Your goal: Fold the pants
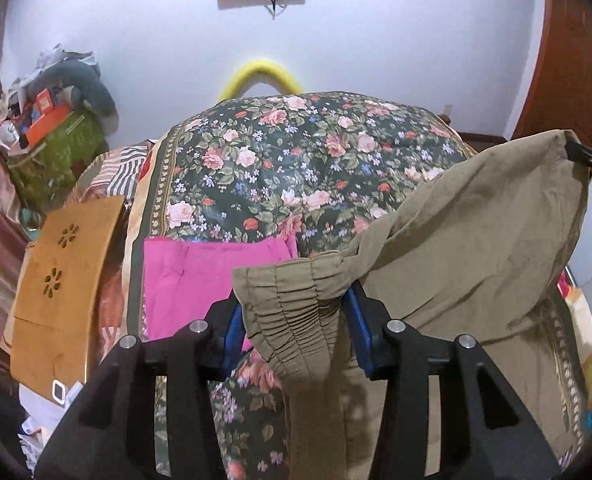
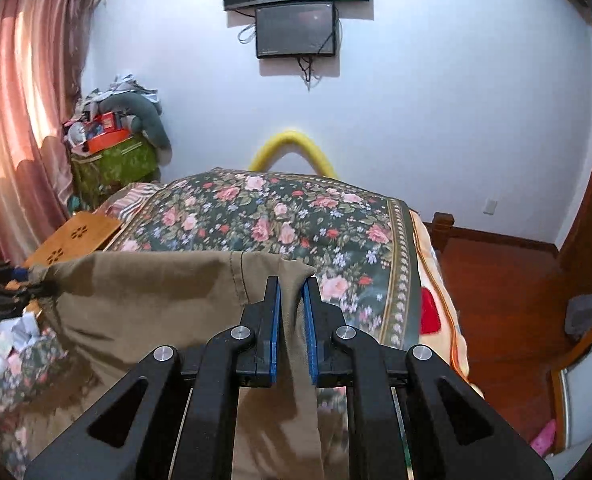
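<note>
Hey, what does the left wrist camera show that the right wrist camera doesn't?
Only the left wrist view shows the folded pink garment on the bed and the gathered elastic waistband clamped in the left gripper.

Only the right wrist view shows the pink curtain, the wooden floor and the right gripper shut on a plain corner.

Both show the olive pants stretched between the grippers, the floral bedspread, the yellow tube and the wall screen.
</note>
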`<action>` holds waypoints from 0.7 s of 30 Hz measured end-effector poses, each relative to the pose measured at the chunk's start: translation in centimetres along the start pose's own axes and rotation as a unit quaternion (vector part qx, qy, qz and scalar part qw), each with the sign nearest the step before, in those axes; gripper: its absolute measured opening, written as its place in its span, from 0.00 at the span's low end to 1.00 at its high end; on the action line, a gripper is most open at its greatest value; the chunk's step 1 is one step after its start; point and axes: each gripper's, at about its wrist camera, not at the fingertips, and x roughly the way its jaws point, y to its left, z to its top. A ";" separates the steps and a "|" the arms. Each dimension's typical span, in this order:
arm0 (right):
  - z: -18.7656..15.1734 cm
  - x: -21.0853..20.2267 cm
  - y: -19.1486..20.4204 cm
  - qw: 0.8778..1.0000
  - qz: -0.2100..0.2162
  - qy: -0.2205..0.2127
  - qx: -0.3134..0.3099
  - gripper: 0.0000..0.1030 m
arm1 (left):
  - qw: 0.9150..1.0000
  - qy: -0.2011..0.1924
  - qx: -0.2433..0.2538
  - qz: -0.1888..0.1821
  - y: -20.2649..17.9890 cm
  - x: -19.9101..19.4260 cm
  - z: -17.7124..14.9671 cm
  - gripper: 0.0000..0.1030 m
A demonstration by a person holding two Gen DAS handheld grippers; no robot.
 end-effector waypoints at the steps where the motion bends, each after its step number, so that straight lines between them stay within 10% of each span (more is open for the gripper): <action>1: -0.4 -0.5 0.1 1.000 0.003 0.002 0.001 0.09 | 1.000 0.003 0.000 -0.004 0.0 -0.3 -0.5 0.44; 21: -13.7 -9.6 5.4 0.998 0.026 0.051 0.009 0.10 | 0.999 0.019 0.015 -0.035 -0.8 -5.8 -11.8 0.44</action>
